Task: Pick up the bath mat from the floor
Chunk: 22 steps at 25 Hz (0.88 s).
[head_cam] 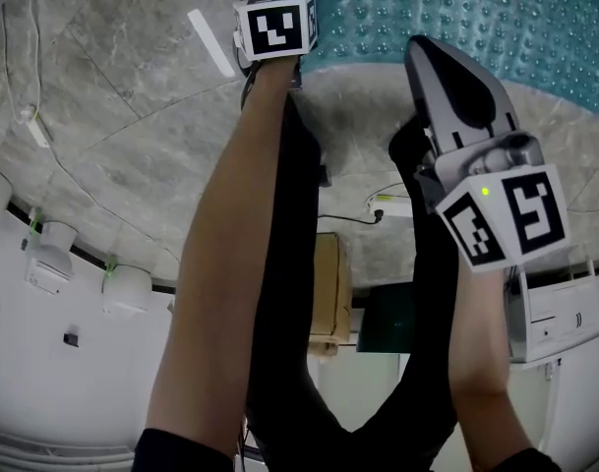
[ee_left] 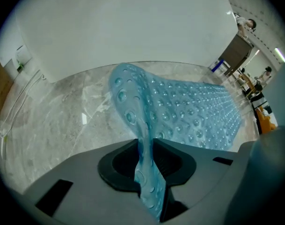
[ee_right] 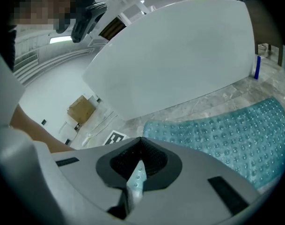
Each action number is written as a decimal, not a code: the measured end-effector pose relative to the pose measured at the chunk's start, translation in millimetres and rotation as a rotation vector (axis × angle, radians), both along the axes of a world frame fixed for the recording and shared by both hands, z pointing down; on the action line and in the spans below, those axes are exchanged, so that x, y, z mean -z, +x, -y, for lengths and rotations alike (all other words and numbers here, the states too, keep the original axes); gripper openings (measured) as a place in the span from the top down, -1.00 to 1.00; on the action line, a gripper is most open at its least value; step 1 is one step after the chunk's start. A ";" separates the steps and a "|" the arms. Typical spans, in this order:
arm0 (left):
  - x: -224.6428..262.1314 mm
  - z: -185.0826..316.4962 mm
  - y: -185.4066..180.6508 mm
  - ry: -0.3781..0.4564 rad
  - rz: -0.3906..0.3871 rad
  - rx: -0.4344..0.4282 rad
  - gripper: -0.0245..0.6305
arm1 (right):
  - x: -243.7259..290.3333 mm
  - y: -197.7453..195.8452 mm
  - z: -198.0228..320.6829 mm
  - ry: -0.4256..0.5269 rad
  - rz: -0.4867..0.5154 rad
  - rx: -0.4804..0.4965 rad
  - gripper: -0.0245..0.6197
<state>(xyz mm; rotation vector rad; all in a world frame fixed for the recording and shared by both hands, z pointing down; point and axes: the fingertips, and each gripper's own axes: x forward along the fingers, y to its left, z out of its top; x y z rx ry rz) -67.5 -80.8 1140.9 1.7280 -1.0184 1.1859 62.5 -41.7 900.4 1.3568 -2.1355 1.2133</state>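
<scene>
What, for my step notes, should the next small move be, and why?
Probably lift both grippers straight up together: the left gripper and right gripper each pinch an edge of the bath mat, while most of it lies on the floor.

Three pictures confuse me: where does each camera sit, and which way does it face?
Head view: on the person's head, facing down at both forearms, left gripper, right gripper, bath mat.
Left gripper view: on that gripper, along its jaws, shut on the mat.
Right gripper view: likewise; jaws pinch the mat; a forearm shows left.
All share the mat.
</scene>
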 end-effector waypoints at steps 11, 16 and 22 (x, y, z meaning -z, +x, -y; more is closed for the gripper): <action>160.0 -34.7 72.8 0.020 -0.160 -0.166 0.77 | 114.2 33.8 -28.1 0.019 -0.083 0.070 0.89; 254.6 -46.7 116.2 0.022 -0.253 -0.171 0.79 | 191.6 55.8 -27.8 0.043 -0.104 0.043 0.89; 381.6 -69.3 173.0 0.010 -0.366 -0.228 0.80 | 298.8 77.6 -28.1 0.085 -0.121 0.031 0.89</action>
